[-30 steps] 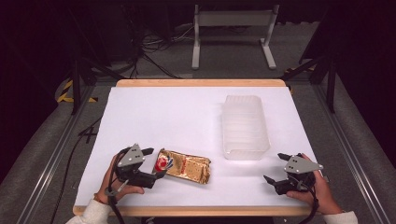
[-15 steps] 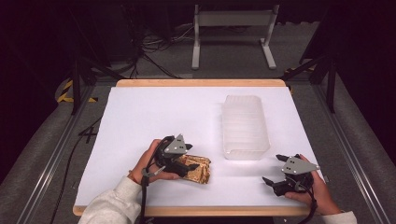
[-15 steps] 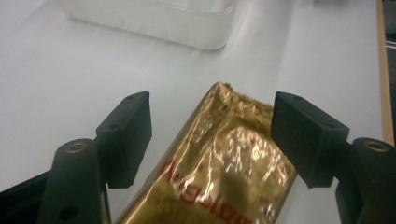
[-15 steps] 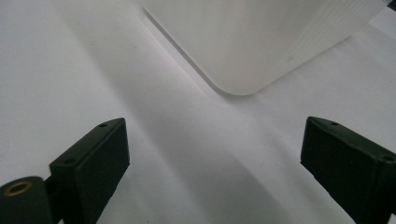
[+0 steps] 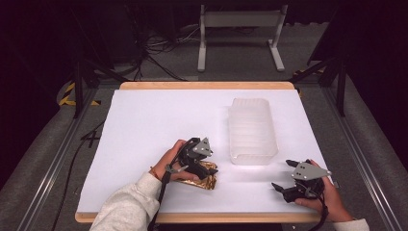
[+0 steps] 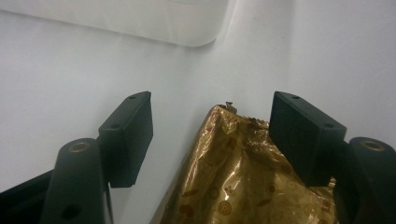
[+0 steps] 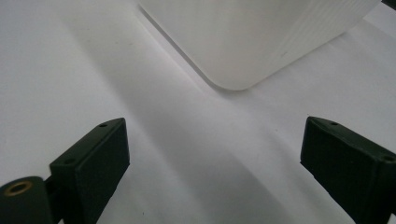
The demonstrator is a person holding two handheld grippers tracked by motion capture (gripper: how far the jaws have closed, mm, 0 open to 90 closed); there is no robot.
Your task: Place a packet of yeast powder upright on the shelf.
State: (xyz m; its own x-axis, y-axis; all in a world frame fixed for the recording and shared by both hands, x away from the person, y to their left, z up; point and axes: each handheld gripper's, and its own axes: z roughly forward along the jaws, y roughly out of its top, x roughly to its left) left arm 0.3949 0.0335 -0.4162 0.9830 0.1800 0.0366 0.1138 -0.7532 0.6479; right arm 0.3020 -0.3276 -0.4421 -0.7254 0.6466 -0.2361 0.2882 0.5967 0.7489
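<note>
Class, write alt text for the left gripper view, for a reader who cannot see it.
A crinkled gold wrapper lies on a white table between the left gripper's two open black fingers, nearer the right one. A translucent tub's rounded corner shows at the top.

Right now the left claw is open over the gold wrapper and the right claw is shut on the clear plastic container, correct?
Not quite. The right claw is open and holds nothing: the right gripper view shows its jaws spread wide over bare table, with the clear plastic container apart, ahead of them. The rest stands: the left claw is open over the gold wrapper.
</note>
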